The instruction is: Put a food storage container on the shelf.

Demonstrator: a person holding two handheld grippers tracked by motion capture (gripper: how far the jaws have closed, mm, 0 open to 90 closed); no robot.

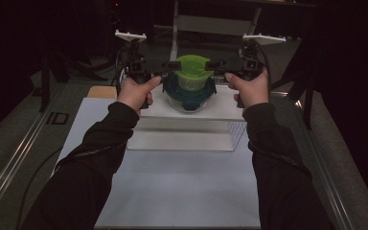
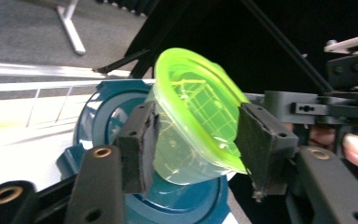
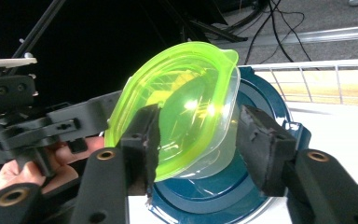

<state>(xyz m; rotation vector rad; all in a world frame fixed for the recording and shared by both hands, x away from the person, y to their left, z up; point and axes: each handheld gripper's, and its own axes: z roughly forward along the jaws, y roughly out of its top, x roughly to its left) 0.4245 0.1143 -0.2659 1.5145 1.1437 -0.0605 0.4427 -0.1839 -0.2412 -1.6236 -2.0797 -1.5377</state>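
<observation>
Forearms, high view: both sleeved arms are reaching forward; left gripper [image 1: 168,63] and right gripper [image 1: 216,63] are meeting at the green-lidded container [image 1: 192,72] above the teal-lidded container [image 1: 189,93] on a white platform [image 1: 220,110].
Left gripper view: jaws are clamping the green-lidded container's [image 2: 193,121] sides.
Right gripper view: jaws are straddling the green-lidded container [image 3: 177,107]; whether they are gripping it, I cannot tell.

A small clear container [image 1: 190,82] with a bright green lid [image 1: 192,64] is tilted, lid leaning away from the person, held up between both tongs. It sits over a larger clear container [image 1: 190,101] with a dark teal lid [image 1: 210,89], which rests on a white raised board [image 1: 220,111] on the table.
</observation>
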